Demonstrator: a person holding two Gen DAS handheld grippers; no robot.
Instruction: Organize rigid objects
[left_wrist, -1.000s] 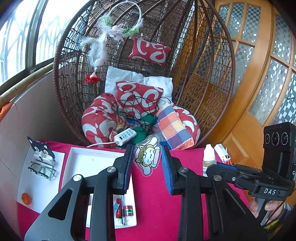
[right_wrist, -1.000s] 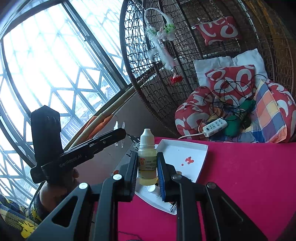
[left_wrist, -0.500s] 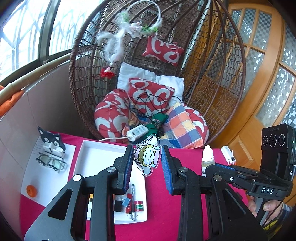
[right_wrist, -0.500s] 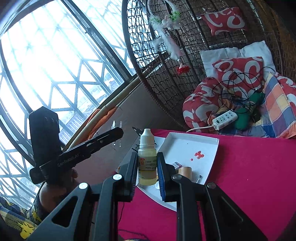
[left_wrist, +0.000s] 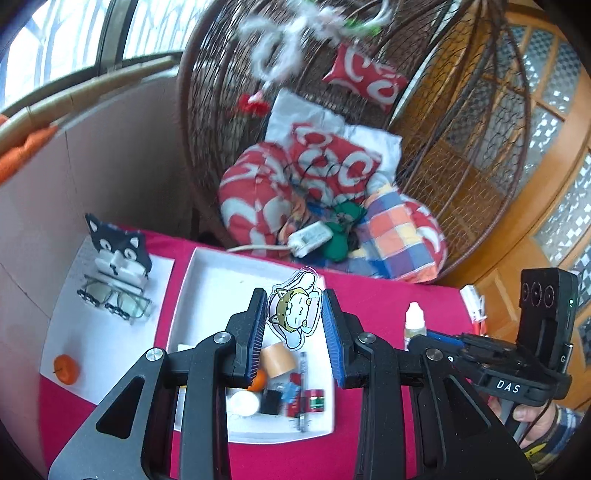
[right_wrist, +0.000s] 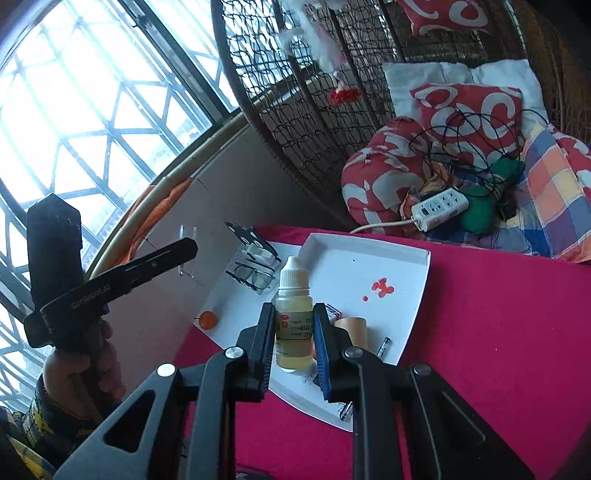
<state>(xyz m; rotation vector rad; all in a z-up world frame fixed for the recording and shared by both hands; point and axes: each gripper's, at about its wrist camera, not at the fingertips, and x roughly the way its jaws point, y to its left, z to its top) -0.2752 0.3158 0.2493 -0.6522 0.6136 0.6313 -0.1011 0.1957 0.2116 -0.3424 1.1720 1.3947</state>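
Observation:
My left gripper (left_wrist: 294, 325) is shut on a flat clear cartoon charm (left_wrist: 294, 312) and holds it above the white tray (left_wrist: 207, 280) on the red cloth. The tray holds a tan roll (left_wrist: 277, 363), a pen (left_wrist: 303, 391), a small red-green cylinder (left_wrist: 315, 399), a white round lid (left_wrist: 242, 403) and other small pieces. My right gripper (right_wrist: 294, 328) is shut on a small dropper bottle (right_wrist: 293, 317) of yellowish liquid, upright, over the near edge of the tray (right_wrist: 406, 258). The bottle also shows in the left wrist view (left_wrist: 414, 320).
A white sheet (left_wrist: 110, 332) left of the tray carries a cat-shaped stand (left_wrist: 118, 254) with glasses (left_wrist: 114, 302) and a small orange (left_wrist: 66, 369). A wicker hanging chair (left_wrist: 443, 166) with cushions and a power strip (left_wrist: 308, 234) stands behind the table.
Both grippers have moved forward and tilted down over the tray, which now shows more of its contents. Each grip is unchanged.

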